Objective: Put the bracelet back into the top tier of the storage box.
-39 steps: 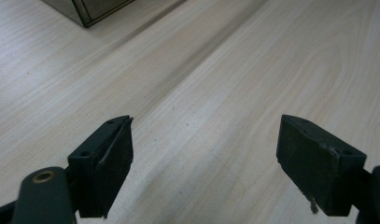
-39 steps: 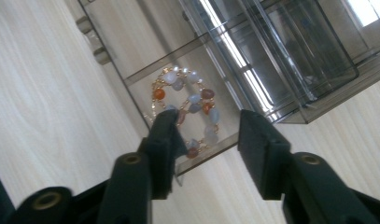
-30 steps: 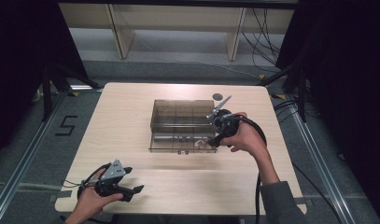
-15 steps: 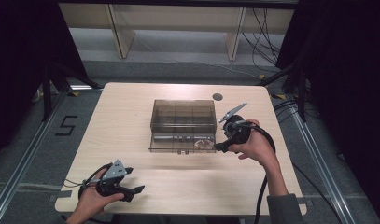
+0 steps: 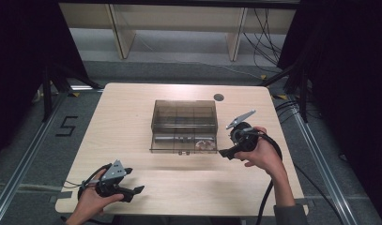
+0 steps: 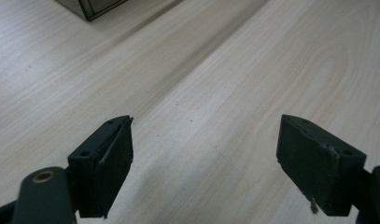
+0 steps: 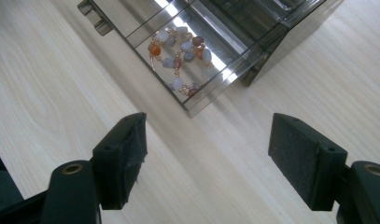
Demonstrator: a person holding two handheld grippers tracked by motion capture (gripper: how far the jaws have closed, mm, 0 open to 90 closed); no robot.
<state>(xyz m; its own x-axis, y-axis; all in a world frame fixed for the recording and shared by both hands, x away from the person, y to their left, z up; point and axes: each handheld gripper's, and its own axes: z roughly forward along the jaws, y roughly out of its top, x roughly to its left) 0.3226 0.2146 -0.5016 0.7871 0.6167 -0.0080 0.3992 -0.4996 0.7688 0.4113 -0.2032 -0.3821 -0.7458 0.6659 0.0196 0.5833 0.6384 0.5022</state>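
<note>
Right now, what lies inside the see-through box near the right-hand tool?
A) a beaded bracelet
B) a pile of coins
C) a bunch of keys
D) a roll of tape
A: the right gripper view shows a bracelet of pale blue and orange beads in the near corner compartment of the smoky clear box.

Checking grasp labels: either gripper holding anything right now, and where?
Nothing held. Right gripper just opened, empty, beside the box with the bracelet. Left gripper open, empty.
</note>
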